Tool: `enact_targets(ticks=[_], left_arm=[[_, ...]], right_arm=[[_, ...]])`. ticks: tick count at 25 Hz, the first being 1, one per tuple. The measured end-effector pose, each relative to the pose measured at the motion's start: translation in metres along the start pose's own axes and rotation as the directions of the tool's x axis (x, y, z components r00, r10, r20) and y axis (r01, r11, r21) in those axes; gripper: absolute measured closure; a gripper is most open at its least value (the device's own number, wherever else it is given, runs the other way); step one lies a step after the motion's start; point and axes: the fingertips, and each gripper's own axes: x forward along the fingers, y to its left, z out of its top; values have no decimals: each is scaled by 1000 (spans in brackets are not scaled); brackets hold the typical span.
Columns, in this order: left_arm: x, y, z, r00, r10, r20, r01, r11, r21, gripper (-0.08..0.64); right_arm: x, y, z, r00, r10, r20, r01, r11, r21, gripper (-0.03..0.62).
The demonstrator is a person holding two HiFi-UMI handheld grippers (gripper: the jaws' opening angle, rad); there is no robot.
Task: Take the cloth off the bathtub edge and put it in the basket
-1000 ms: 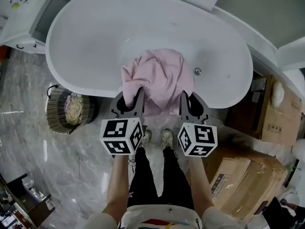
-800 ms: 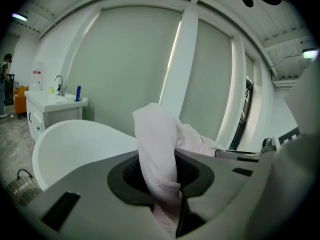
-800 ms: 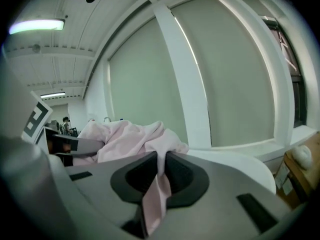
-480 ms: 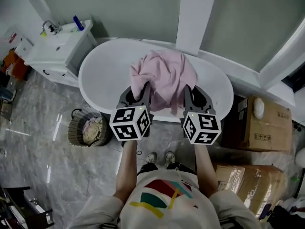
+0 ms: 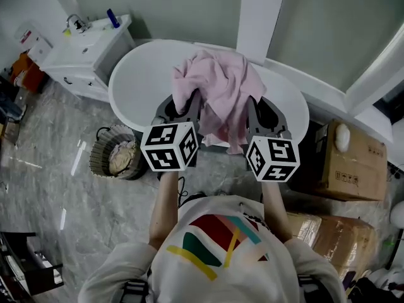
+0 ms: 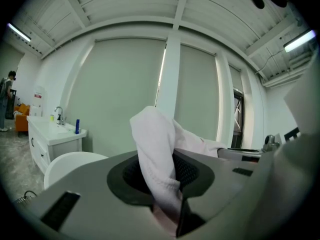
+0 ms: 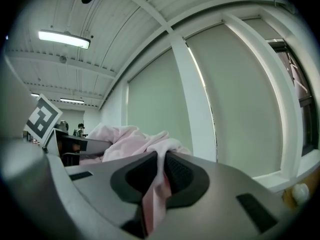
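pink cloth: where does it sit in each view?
Head view: cloth upper centre, in front of the bathtub.
Left gripper view: cloth at centre, pale fold between the jaws.
Right gripper view: cloth lower left of centre, between the jaws.
Shared landmark: white pillar.

White vanity (image 5: 76,55) with blue bottle (image 5: 113,17) at left, cardboard boxes (image 5: 347,163) at right, marble floor (image 5: 50,207).

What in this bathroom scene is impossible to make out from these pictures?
- Head view: the crumpled pink cloth hides the white bathtub's middle.
- Head view: the round woven basket's contents are too small to identify.
- Head view: the person's torso hides the grey marble floor beneath.
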Motion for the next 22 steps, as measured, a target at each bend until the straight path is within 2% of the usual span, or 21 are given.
enact_targets(ticks=[7, 14, 22], left_arm=[[4, -8, 2, 1000, 20, 11, -20, 1000, -6, 448], [-4, -4, -8, 997, 73, 7, -73, 997, -19, 447], [-21, 38, -26, 987, 158, -18, -159, 987, -21, 447]], right_arm=[[1, -8, 3, 999, 33, 5, -33, 999, 18, 535], [5, -5, -1, 994, 103, 25, -104, 993, 51, 535], [31, 30, -26, 978, 210, -20, -207, 975, 79, 535]])
